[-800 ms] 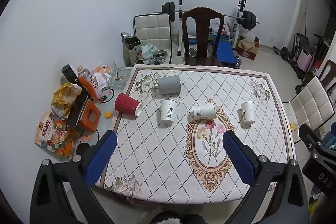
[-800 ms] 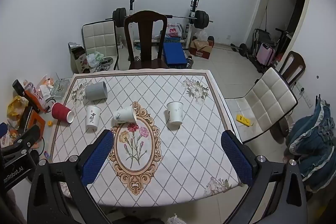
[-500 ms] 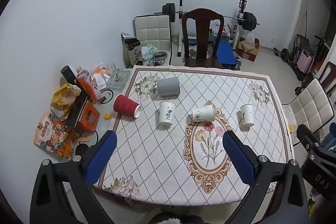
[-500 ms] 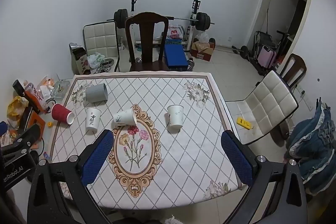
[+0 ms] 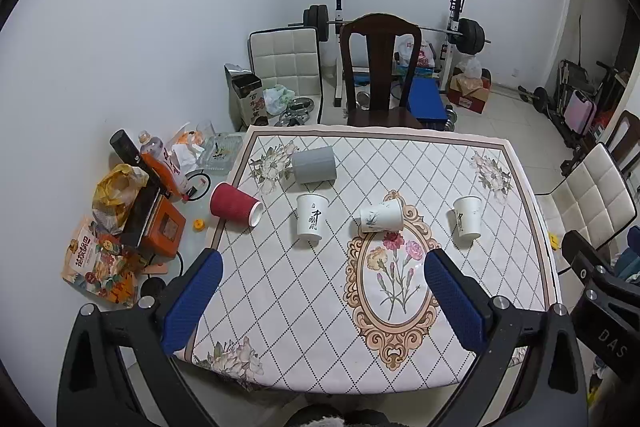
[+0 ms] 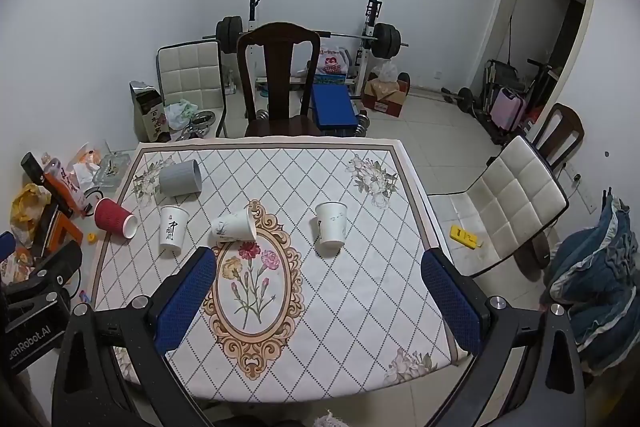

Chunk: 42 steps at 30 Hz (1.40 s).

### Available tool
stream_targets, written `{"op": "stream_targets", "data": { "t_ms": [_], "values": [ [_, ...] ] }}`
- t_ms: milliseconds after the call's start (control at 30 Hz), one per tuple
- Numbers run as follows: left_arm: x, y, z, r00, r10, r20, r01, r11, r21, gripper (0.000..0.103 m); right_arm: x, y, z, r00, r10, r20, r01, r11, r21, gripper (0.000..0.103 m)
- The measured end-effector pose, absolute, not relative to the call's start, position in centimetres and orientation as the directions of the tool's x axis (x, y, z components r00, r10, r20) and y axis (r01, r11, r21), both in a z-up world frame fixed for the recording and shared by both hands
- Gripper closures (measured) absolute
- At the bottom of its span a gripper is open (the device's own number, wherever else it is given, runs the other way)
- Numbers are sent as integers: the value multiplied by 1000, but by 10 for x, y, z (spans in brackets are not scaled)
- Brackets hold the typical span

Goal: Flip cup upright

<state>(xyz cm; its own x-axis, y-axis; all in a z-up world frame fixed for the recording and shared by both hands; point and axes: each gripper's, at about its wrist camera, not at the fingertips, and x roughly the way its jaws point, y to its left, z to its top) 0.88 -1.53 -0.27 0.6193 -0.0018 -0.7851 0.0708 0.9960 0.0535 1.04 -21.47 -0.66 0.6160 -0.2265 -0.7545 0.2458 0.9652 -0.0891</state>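
Note:
Several cups are on a floral-cloth table [image 5: 280,307] [image 6: 360,307]. A grey cup [image 5: 314,165] [image 6: 180,179], a red cup [image 5: 235,205] [image 6: 114,218] and a white cup [image 5: 381,215] [image 6: 234,225] lie on their sides. A white cup with black writing [image 5: 311,217] [image 6: 173,229] and another white cup [image 5: 467,217] [image 6: 331,224] stand upright. My left gripper [image 5: 320,299] and right gripper [image 6: 316,299] are both open and empty, high above the table's near edge, far from all cups.
A dark wooden chair [image 5: 380,75] stands at the table's far side, a white padded chair [image 6: 508,203] at its right. Bags, bottles and boxes [image 5: 120,219] clutter the floor left of the table. A weight bench and barbell [image 6: 320,67] stand at the back wall.
Both grippers have risen and pulled back slightly, so the table looks a little smaller and farther. No cup has moved.

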Motion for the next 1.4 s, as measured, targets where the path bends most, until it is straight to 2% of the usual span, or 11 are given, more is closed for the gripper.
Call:
{"op": "stream_targets", "data": {
  "t_ms": [1400],
  "values": [
    [8,-17,1,628,-5,-778,69,996,49,0,6,-211,4,628,-232,-743,246,965,-94,0]
  ]
}}
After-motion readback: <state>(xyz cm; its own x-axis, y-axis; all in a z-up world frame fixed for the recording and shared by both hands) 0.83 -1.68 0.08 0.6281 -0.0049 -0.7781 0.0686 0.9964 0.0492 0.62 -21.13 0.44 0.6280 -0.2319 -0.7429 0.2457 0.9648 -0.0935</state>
